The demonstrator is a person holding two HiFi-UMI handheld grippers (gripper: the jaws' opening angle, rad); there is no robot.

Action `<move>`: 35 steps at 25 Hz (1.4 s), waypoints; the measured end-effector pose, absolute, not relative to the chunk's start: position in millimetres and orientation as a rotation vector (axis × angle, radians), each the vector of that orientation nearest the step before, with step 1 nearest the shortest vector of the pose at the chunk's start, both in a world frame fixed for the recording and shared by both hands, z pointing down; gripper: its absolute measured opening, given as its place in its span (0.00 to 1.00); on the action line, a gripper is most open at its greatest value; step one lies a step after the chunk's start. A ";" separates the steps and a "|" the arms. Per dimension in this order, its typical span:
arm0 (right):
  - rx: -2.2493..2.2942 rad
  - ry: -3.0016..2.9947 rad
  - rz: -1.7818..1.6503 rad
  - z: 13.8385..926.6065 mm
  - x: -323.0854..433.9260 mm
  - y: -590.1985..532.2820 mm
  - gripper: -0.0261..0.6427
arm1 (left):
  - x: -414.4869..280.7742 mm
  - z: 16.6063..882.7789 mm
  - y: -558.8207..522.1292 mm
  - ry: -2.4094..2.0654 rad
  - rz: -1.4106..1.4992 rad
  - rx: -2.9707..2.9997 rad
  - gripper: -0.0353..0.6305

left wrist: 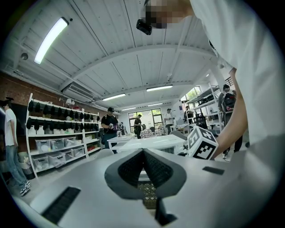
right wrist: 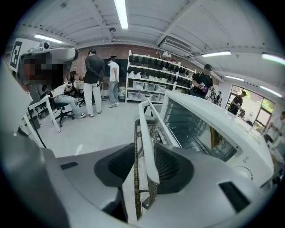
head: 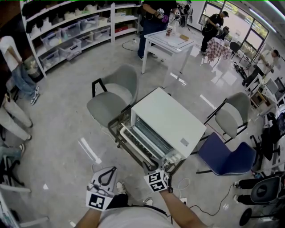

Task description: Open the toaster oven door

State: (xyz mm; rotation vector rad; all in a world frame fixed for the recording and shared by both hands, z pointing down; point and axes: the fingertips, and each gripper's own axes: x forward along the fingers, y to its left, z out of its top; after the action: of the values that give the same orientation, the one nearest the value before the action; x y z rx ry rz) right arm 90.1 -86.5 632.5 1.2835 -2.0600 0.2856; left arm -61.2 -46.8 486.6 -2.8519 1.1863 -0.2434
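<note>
Grey polished concrete floor [head: 62, 116], glossy w/ reflections. White shelving unit w/ clear plastic bins [head: 71, 31] along far wall. Grey padded chair, black frame [head: 113, 95], centre; blue padded chair [head: 225, 156] rt. White rectangular table [head: 171, 42] behind. Big windows [head: 236, 13] top rt. White arched ceiling [left wrist: 133, 49], fluorescent tube lights [left wrist: 51, 33]; red brick wall [right wrist: 120, 50].

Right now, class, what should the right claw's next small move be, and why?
Probably pull the handle outward and down. The right claw is shut on it, and the door stands near upright against the oven, not swung down. The left claw is shut on nothing, away from the oven.
</note>
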 end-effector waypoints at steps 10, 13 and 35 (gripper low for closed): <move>1.302 -2.053 0.320 644.9 80.5 -72.9 0.24 | -58.9 490.5 -42.3 1.170 -0.253 -2.851 0.08; 1.310 -2.049 0.350 645.3 75.7 -74.3 0.24 | -59.6 488.9 -47.0 1.182 -0.248 -2.866 0.08; 1.380 -1.983 0.440 684.2 48.9 -55.0 0.25 | -68.3 497.2 -42.1 1.190 -0.280 -2.882 0.08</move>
State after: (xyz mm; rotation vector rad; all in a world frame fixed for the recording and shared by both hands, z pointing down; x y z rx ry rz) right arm 48.9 -55.0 684.2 1.3795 -1.9829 0.4402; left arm -68.3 -42.1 497.2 -2.8819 1.1899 -0.2804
